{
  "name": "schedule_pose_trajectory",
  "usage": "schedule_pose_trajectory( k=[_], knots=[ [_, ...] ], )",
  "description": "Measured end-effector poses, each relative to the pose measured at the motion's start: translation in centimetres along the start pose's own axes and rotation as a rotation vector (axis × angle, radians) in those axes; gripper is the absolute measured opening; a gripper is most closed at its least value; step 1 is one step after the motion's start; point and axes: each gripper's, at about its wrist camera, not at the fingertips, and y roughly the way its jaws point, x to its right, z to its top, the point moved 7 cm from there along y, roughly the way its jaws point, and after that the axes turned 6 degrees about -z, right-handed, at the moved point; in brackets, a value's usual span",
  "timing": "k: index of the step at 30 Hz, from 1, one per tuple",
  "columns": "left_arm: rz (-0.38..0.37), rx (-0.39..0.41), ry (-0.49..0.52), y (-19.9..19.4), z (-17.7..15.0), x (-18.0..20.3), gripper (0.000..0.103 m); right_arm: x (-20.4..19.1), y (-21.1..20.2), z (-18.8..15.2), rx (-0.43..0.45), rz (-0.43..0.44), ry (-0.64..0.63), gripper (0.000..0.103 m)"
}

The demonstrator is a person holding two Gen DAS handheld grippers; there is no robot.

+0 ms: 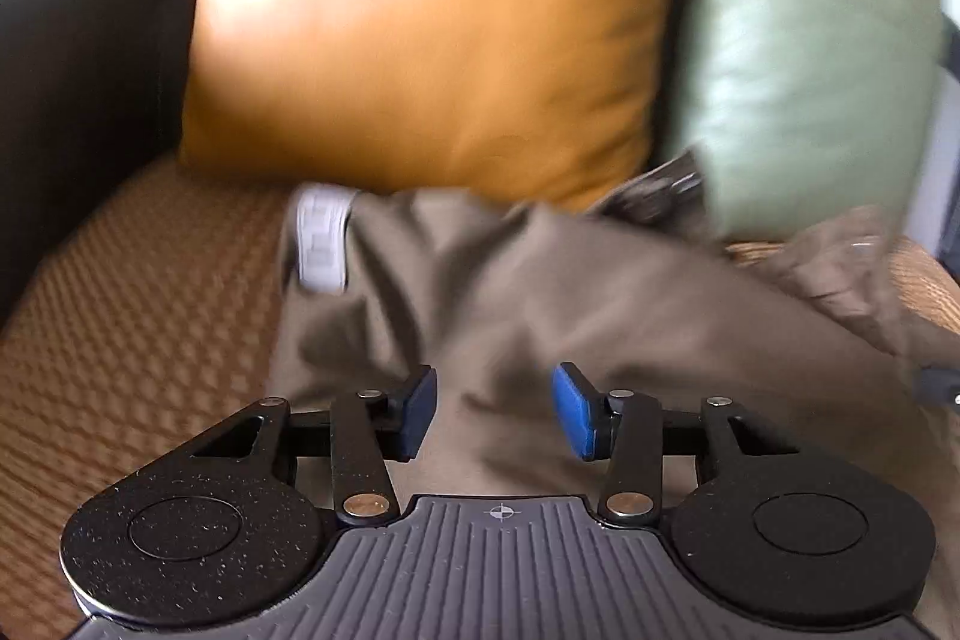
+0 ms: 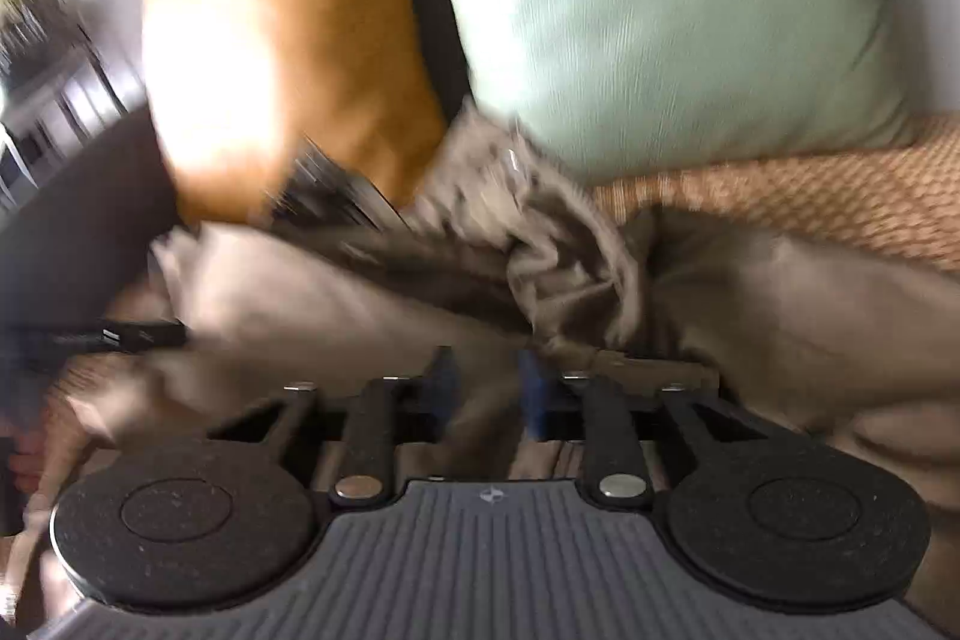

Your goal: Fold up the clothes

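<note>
Garment: taupe garment (image 1: 540,292) lies crumpled on the woven sofa seat (image 1: 138,292), against the orange cushion (image 1: 432,40) and green cushion (image 1: 804,58).
Progress: no tidy fold visible; spreading and folding remain, by my estimate.
Left tongs (image 1: 495,412): spread, nothing pinched, above the cloth.
Right tongs (image 2: 489,391): partly closed over cloth; blur hides any grip.

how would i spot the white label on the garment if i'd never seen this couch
Find the orange cushion leaning on the couch back. The brown garment lies crumpled on the woven seat below it. The white label sits at its upper left edge, the only pale patch on the brown cloth.
</note>
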Motion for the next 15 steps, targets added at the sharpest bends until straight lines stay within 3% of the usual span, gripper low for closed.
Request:
schedule_pose_trajectory(
  k=[1, 4, 6, 11, 15],
  knots=[
    [-0.012, 0.01, 0.025, -1.1, 0.4, 1.3, 0.061, 0.5, -2.6, -0.1, 0.041, 0.019, 0.005, 0.059],
    [-0.083, 0.028, 0.095, -3.7, 1.2, 6.6, 0.064, 3.1, -9.4, -0.5, 0.113, 0.015, 0.006, 0.061],
    [-0.131, 0.04, 0.154, -4.7, 1.3, 10.8, 0.074, 6.3, -12.9, -1.1, 0.122, -0.054, 0.004, 0.062],
    [-0.241, 0.0, 0.271, -3.7, -0.7, 20.2, 0.074, 15.4, -19.5, -3.2, 0.092, -0.302, -0.06, 0.067],
    [-0.302, -0.062, 0.356, -1.5, -3.1, 26.8, 0.074, 21.6, -21.1, -4.2, 0.073, -0.459, -0.117, 0.07]
  ],
)
